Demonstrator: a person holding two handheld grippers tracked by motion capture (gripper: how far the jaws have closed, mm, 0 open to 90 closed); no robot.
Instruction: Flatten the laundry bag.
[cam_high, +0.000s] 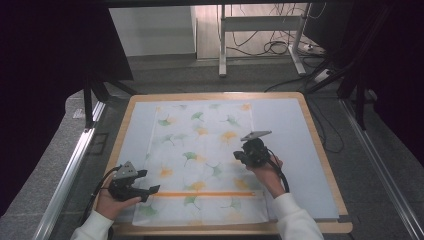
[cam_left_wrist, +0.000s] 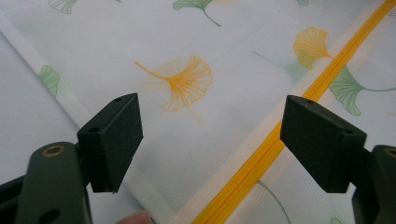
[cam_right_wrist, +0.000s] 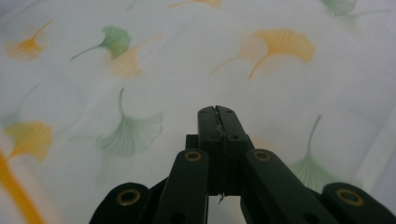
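Observation:
A white mesh cloth bag (cam_high: 200, 150) printed with green and orange ginkgo leaves lies flat on the table. An orange zipper (cam_high: 200, 194) runs across it near the front edge. My left gripper (cam_high: 149, 181) sits at the zipper's left end, low over the bag. In the left gripper view it (cam_left_wrist: 212, 140) is open, with the fabric and the zipper (cam_left_wrist: 280, 140) below the gap and nothing held. My right gripper (cam_high: 237, 157) hovers over the bag's right-middle part. Its jaws (cam_right_wrist: 218, 114) are pressed together above the leaf print (cam_right_wrist: 140, 70), with nothing seen between them.
The bag rests on a pale mat (cam_high: 295, 150) on a wooden-rimmed table (cam_high: 321, 150). Beyond the table are a grey floor, a white desk frame (cam_high: 222, 45) and loose cables (cam_high: 280, 45). Metal rails run along both sides.

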